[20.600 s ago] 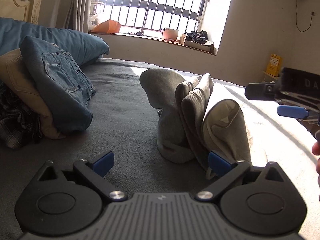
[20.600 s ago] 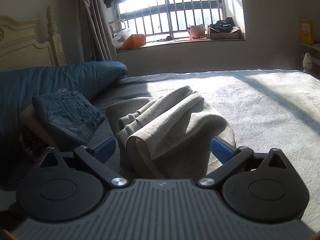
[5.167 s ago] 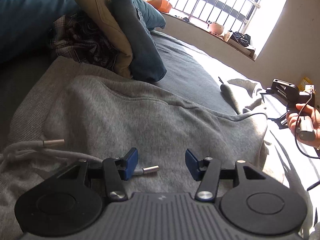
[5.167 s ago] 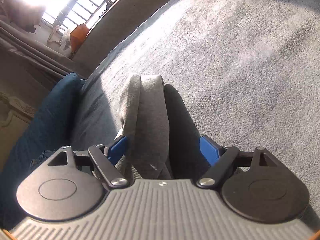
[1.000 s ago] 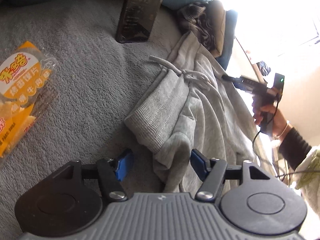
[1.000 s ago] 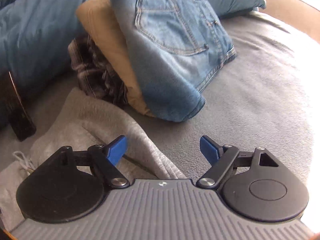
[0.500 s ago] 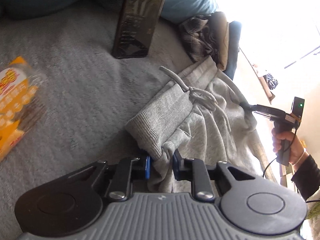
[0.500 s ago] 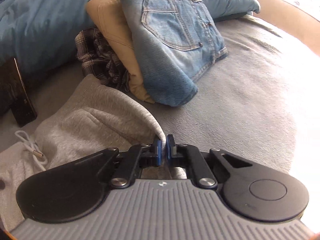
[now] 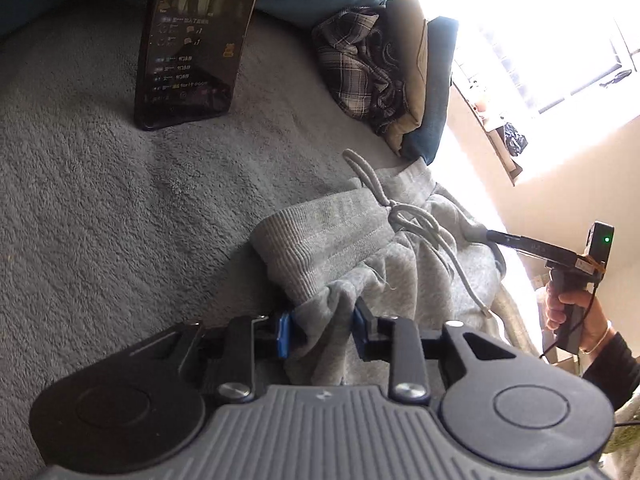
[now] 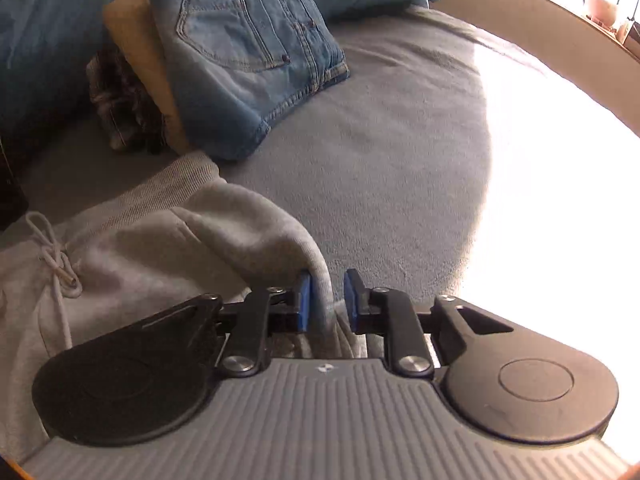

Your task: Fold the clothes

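Both grippers loosening on the grey sweatpants

The sweatpants (image 9: 360,248) lie bunched on the bed (image 9: 100,220), waistband towards the clothes pile (image 9: 384,64) and phone (image 9: 196,36); the legs run off towards the sunlit side, so I judge the long axis to lie that way, though the far end is hidden. The left gripper (image 9: 320,326) has a waistband corner between its jaws, which are opening, the pads barely touching cloth. The right gripper (image 10: 326,300) is opening too, with a hem fold between its pads. The risk: if either pulls now, the cloth slips out and the waistband slumps, and the loose drawstring (image 9: 420,224) may snag.
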